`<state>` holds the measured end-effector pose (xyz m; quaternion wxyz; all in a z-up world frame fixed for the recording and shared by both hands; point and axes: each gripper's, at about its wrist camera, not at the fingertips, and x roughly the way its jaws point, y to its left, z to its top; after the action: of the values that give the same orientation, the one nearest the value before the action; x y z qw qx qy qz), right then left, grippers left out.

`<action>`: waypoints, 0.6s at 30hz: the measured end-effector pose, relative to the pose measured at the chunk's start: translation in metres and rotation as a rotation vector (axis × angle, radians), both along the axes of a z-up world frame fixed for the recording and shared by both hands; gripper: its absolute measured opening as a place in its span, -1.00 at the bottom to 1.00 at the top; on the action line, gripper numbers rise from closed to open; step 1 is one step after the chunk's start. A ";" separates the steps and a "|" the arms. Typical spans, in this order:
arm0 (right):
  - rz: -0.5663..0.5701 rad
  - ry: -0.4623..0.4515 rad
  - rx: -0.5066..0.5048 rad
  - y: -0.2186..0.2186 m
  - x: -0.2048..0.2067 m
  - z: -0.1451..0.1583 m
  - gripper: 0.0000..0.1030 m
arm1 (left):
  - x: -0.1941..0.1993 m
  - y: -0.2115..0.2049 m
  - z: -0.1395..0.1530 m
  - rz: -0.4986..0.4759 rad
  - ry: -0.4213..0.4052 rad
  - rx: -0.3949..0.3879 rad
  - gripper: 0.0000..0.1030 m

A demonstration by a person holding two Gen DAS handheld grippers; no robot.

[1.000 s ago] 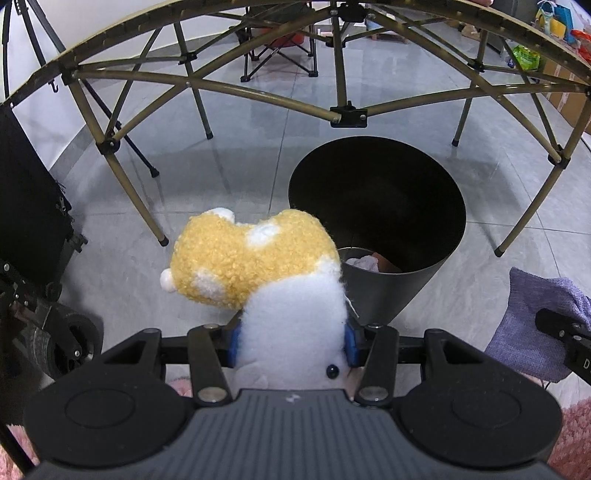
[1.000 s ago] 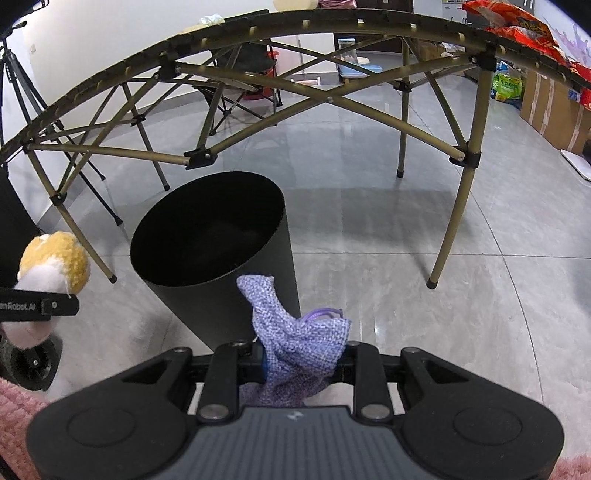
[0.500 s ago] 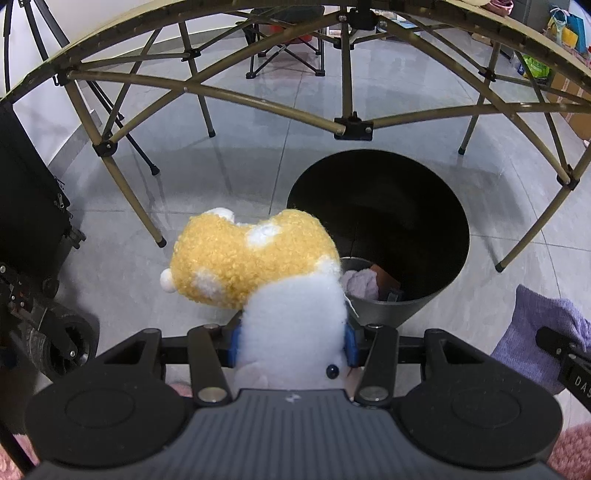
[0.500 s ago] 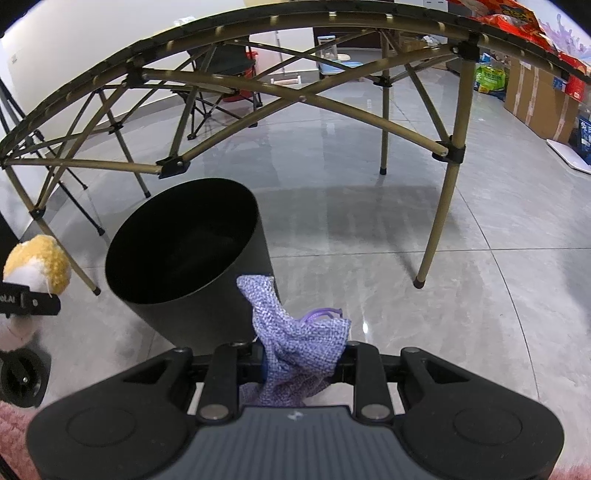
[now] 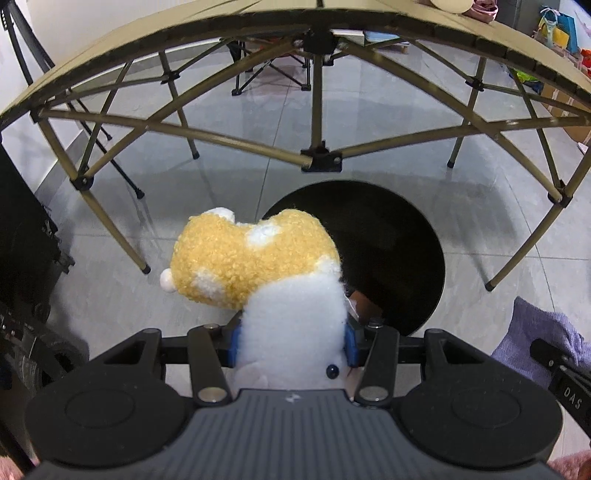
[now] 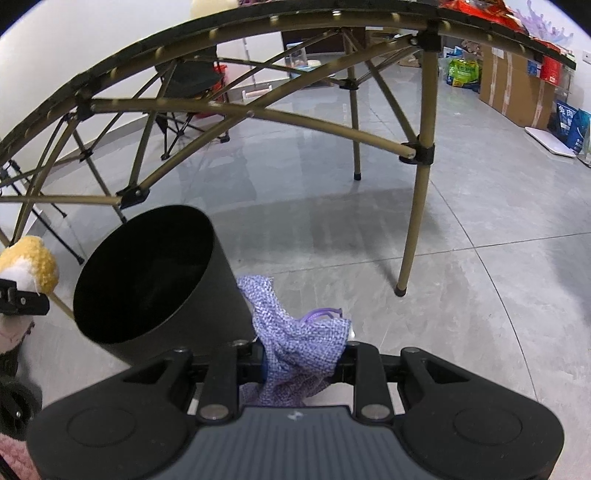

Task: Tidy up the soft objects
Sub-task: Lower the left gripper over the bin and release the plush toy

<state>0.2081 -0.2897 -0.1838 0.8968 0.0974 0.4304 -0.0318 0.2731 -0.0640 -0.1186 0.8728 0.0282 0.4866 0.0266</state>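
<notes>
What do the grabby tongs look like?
The left tongs and right tongs look alike: a black body with a ribbed grey middle, two round black bumps, silver screws and blue pads. White letters show on one arm's side. No cables or sleeves show.

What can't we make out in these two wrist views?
- Bin contents: left wrist view shows only a brownish scrap, the rest is behind the plush toy; in the right wrist view the inside is just dark.
- Plush toy's lower body: hidden by the left gripper.
- Purple cloth pouch: bottom is hidden behind the right gripper.
- Tabletop items: cut off by the frame edge.
</notes>
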 end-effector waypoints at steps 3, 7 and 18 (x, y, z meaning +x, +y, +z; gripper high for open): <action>-0.011 -0.010 0.003 -0.006 0.004 0.000 -0.53 | 0.009 -0.007 0.002 -0.003 -0.011 0.004 -0.03; -0.036 -0.020 0.007 -0.014 0.008 -0.001 -0.53 | 0.019 -0.016 0.003 -0.010 -0.017 0.005 -0.03; -0.103 -0.034 0.017 -0.039 0.013 -0.007 -0.53 | 0.046 -0.041 0.003 -0.019 -0.024 -0.015 -0.03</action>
<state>0.2212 -0.3283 -0.1904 0.9003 0.1273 0.4099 -0.0724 0.3194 -0.1055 -0.1153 0.8790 0.0261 0.4758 0.0150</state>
